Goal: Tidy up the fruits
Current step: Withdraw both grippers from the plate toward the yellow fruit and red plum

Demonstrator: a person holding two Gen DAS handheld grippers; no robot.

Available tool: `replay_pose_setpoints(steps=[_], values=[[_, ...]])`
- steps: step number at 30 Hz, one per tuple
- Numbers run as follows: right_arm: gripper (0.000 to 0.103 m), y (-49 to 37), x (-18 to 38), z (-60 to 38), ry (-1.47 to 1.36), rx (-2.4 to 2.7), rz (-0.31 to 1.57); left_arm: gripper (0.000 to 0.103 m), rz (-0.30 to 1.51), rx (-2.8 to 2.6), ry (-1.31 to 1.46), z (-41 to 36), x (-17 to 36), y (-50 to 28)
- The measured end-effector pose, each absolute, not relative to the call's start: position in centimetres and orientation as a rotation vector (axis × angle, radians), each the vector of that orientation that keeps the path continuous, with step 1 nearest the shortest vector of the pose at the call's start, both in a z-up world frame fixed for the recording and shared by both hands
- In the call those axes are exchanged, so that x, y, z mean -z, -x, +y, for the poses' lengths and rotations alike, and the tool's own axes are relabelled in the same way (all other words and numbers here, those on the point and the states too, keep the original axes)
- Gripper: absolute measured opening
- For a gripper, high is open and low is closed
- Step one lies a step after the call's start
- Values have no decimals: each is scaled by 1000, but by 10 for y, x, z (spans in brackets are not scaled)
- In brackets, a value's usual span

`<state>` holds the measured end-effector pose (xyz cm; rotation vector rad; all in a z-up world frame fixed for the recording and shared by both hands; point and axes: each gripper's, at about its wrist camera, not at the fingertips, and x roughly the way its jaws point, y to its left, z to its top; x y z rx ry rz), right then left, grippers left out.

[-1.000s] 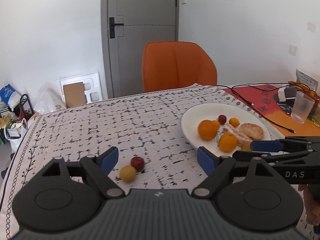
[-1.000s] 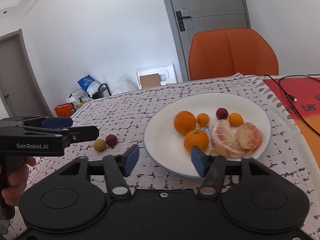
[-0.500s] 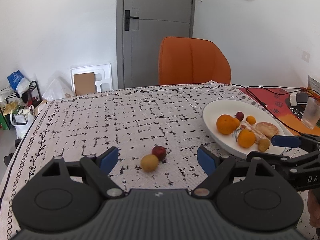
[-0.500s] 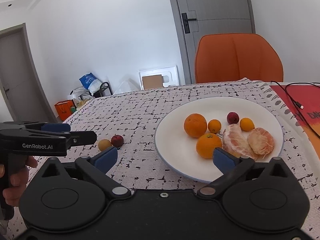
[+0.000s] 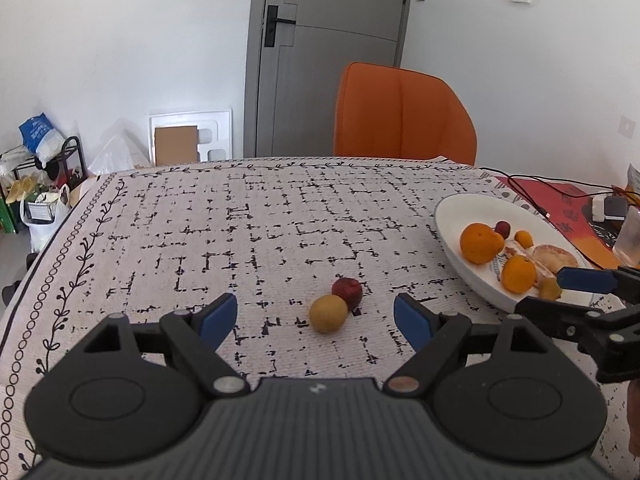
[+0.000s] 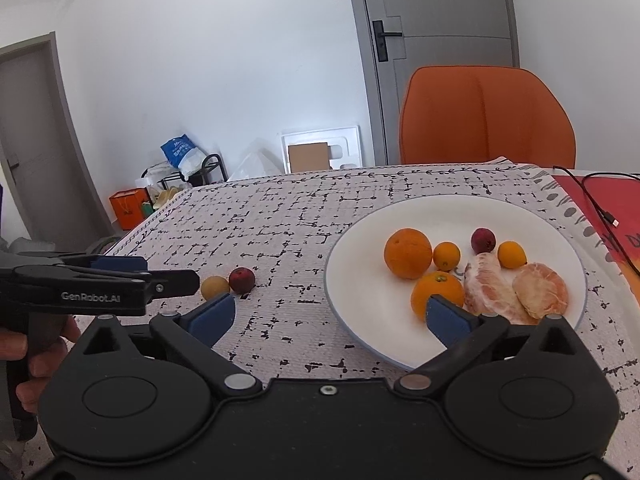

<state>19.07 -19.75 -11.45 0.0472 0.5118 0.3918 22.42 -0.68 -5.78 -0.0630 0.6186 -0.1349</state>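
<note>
Left tongs (image 5: 314,316): spread wide at the lower middle of the left view, empty, with both loose fruits lying in the gap ahead of the blue pads; from the right view the same tool (image 6: 120,280) reaches in from the left edge, a hand (image 6: 36,364) wrapped around its grip.
Yellow fruit (image 5: 328,314): on the bench cloth, lower centre of the left view, touching the red one.
Red fruit (image 5: 347,293): just behind and right of the yellow one; in the right view the pair (image 6: 242,280) sits left of the plate, near the tip of the left tool.
Bench (image 5: 200,232): covered by a pale cloth with black broken lines.
Right tongs (image 6: 330,314): opened very wide at the bottom of the right view, gripping nothing; the right pad overlaps the plate's near side in front of an orange.
Plate (image 6: 360,320): white, right half of the right view, carrying a large orange (image 6: 408,253), smaller oranges, a red fruit and peeled citrus pieces (image 6: 540,290).
Chair (image 5: 404,116): orange, behind the bench, upper right of centre.
</note>
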Motion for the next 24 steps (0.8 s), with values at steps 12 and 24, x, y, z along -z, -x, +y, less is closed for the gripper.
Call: replay_pose_setpoints(steps=[12, 24], values=[[88, -205, 114, -184, -20, -407, 535, 60, 634, 173, 81, -5, 69, -237], [76, -212, 111, -175, -1, -427, 532, 24, 668, 180, 82, -4, 83, -248]])
